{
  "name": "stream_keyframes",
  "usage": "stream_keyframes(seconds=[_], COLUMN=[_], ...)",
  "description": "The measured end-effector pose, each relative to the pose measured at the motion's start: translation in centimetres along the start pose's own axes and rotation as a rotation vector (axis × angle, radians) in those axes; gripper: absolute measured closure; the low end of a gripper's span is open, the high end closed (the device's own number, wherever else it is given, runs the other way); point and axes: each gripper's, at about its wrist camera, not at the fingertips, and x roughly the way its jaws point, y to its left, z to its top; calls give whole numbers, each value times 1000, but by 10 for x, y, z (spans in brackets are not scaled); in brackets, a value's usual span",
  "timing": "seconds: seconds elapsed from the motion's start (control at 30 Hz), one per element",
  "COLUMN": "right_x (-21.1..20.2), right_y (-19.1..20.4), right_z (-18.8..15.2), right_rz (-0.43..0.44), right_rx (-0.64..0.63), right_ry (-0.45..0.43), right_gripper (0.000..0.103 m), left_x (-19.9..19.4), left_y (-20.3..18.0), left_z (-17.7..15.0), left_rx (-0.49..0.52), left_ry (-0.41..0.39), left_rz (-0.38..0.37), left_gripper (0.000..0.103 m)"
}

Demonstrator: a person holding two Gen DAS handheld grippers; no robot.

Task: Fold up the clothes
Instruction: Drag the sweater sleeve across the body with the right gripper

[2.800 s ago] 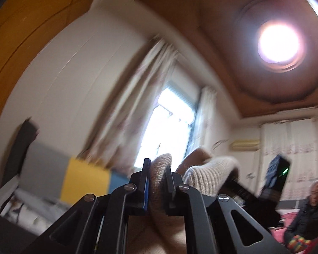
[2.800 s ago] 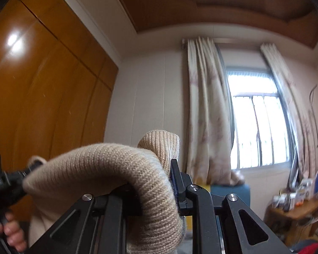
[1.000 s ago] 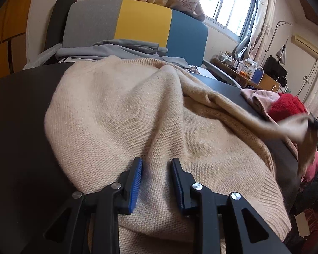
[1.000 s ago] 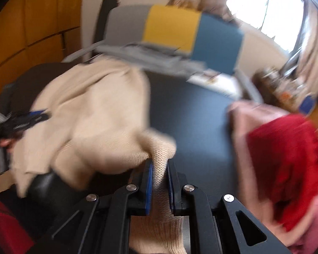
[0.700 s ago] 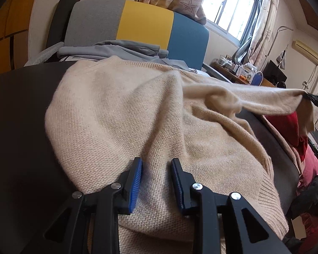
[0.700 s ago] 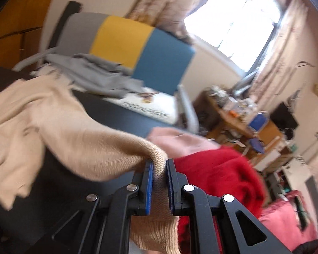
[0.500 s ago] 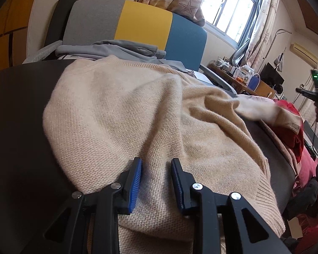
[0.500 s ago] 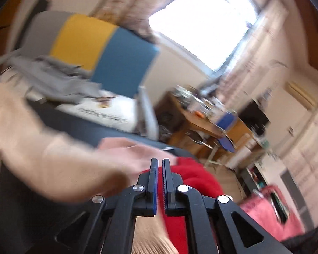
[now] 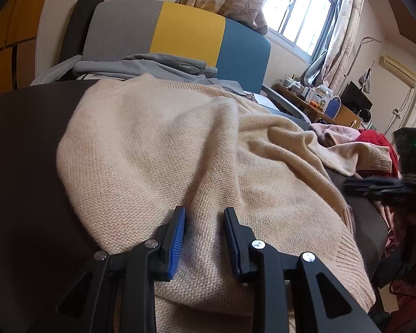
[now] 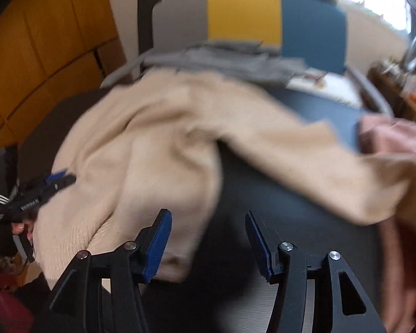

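Observation:
A beige knitted sweater [image 9: 180,144] lies spread on the dark table [image 9: 22,166], neckline toward the far chair. My left gripper [image 9: 205,222] rests over its near hem, the blue pads standing apart with flat fabric under and between them and no pinch showing. In the blurred right wrist view the sweater [image 10: 152,144] fills the middle and one sleeve [image 10: 319,172] stretches out to the right. My right gripper [image 10: 208,230] hangs above the table beside the body's edge, its jaws opening with nothing between them. It shows dark and blurred [image 9: 349,186] near the cuff [image 9: 374,158].
A grey, yellow and blue chair [image 9: 185,30] stands behind the table with a grey garment [image 9: 152,63] heaped on it. Pink [image 9: 335,133] and red [image 9: 374,138] clothes lie at the table's right end. A wooden wardrobe [image 10: 41,55] lines the left.
The right gripper let go of the sleeve cuff, which dropped onto the table by the red clothes. That gripper swung back down over the table with its jaws spread. The left gripper stayed put.

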Motion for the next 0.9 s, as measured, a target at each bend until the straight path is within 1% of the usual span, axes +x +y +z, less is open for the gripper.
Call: stream_keyframes(seconds=[0.07, 0.1, 0.13, 0.17, 0.2, 0.23, 0.33, 0.43, 0.47, 0.57, 0.6, 0.63, 0.67, 0.73, 0.77, 0.8, 0.83, 0.87, 0.9], right_x=[20, 24, 28, 30, 28, 24, 2, -33, -44, -58, -61, -57, -48, -28, -23, -28, -36, -44, -52], right_y=[5, 7, 9, 13, 17, 19, 16, 0, -8, -27, -34, -42, -49, -55, -55, -48, -37, -26, -15], right_z=[-4, -6, -9, -11, -13, -14, -22, -28, -31, -36, -41, -50, -58, -72, -75, -71, -64, -57, -49], right_rz=[12, -5, -22, -30, -26, -19, 19, 33, 23, -33, -52, -75, -86, -79, -84, -121, -180, -219, -225], right_rx=[77, 98, 119, 118, 91, 75, 71, 137, 160, 208, 227, 251, 272, 302, 306, 279, 229, 184, 144], right_ry=[21, 18, 15, 12, 10, 5, -25, -75, -84, -88, -80, -52, -9, 79, 90, 54, 6, -45, -101], right_gripper=[49, 49, 54, 63, 92, 96, 97, 97, 97, 97, 97, 97, 97, 94, 94, 87, 87, 87, 86], left_x=[-1, -1, -1, -2, -2, -4, -13, -18, -18, -11, -5, 2, 3, 3, 3, 3, 2, 0, -1], left_y=[-3, -4, -7, -8, -10, -12, -15, -18, -19, -21, -20, -19, -19, -22, -23, -24, -23, -22, -21], left_z=[1, 2, 2, 3, 4, 6, 12, 18, 18, 16, 15, 11, 9, 7, 7, 7, 8, 8, 9], left_rx=[19, 30, 40, 45, 50, 52, 43, 45, 49, 52, 44, 29, 29, 41, 49, 57, 49, 40, 32], left_ry=[4, 5, 7, 7, 7, 1, -34, -51, -48, -21, 4, 33, 33, 31, 36, 41, 36, 32, 27], left_rz=[16, 24, 37, 46, 54, 56, 42, 26, 24, 25, 29, 26, 23, 20, 19, 17, 14, 11, 8], left_gripper=[74, 74, 74, 74, 74, 74, 74, 73, 72, 71, 71, 71, 71, 71, 71, 71, 71, 71, 71])
